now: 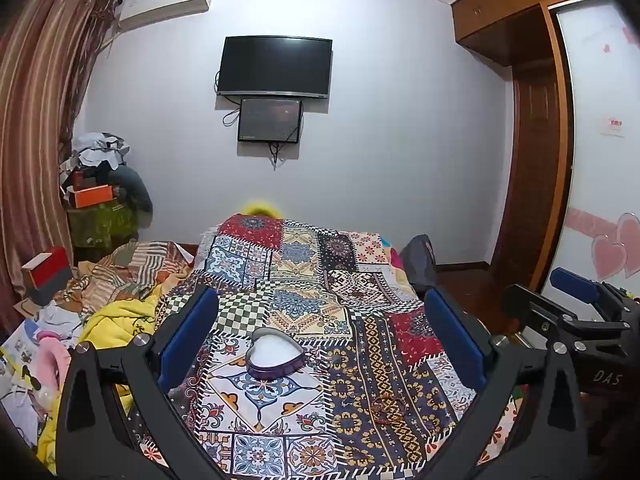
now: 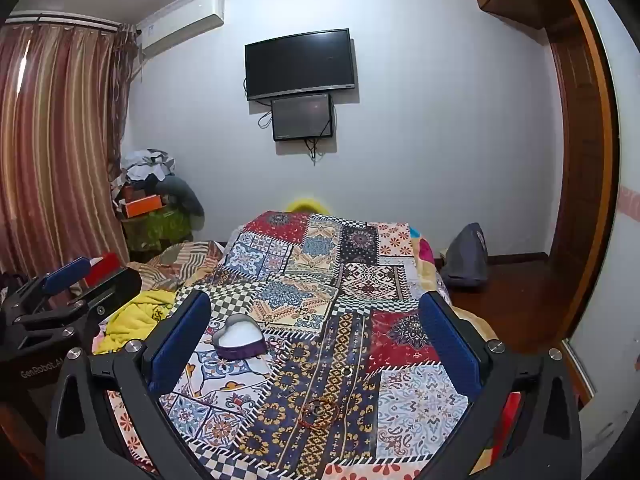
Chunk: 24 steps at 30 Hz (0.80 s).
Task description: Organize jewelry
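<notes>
Left hand-held gripper: spread wide, blue pads far apart, nothing between them; it hangs above the bed with the heart box framed between its fingers in the left wrist view.
Right hand-held gripper: also spread wide and holding nothing; it hangs above the bed just to the right of the left one, and its blue-padded tip shows at the right edge of the left wrist view.
Heart box: open, heart-shaped, purple wall, white inside; it sits upright on the patchwork cover, toward the left part of it, near the left pad in both views.
Bracelet: thin reddish loops lying flat on the dark blue and gold band of the cover, nearer the cameras than the box and to its right, well apart from it.
Small ring: a tiny pale circle on the same band, between the bracelet and the box; too small to tell more.
Patchwork cover: spread over the bed, many-coloured tile patterns.
Yellow cloth: bunched on the bed left of the cover.
Wall: a dark television with a smaller screen below it.
</notes>
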Tool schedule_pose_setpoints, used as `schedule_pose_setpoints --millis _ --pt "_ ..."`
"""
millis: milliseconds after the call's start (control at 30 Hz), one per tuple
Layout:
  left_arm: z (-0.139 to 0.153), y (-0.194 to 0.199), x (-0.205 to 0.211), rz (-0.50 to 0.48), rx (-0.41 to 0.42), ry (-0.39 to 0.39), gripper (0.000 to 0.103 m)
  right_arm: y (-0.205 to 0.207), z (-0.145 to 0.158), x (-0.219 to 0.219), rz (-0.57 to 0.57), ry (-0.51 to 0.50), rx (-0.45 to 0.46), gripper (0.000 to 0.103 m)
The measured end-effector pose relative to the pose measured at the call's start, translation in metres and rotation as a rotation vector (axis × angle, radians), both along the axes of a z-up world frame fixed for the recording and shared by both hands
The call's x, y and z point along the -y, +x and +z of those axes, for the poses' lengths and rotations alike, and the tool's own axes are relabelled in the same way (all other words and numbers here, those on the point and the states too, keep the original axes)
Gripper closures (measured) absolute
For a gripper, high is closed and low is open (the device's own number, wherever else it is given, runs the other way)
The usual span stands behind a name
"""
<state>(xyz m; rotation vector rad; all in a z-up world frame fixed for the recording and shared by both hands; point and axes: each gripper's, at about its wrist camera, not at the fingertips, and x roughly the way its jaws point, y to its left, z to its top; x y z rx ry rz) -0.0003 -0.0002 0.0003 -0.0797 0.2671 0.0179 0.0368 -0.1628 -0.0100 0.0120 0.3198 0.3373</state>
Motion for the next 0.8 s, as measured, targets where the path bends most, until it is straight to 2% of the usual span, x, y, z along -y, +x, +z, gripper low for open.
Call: schedule_pose_setpoints --millis 800 --pt "0.0043 -0.005 0.0003 0.017 0.009 0.004 0.0 0.0009 -0.0005 0.0003 -0.003 -0.004 -0.009 0.0"
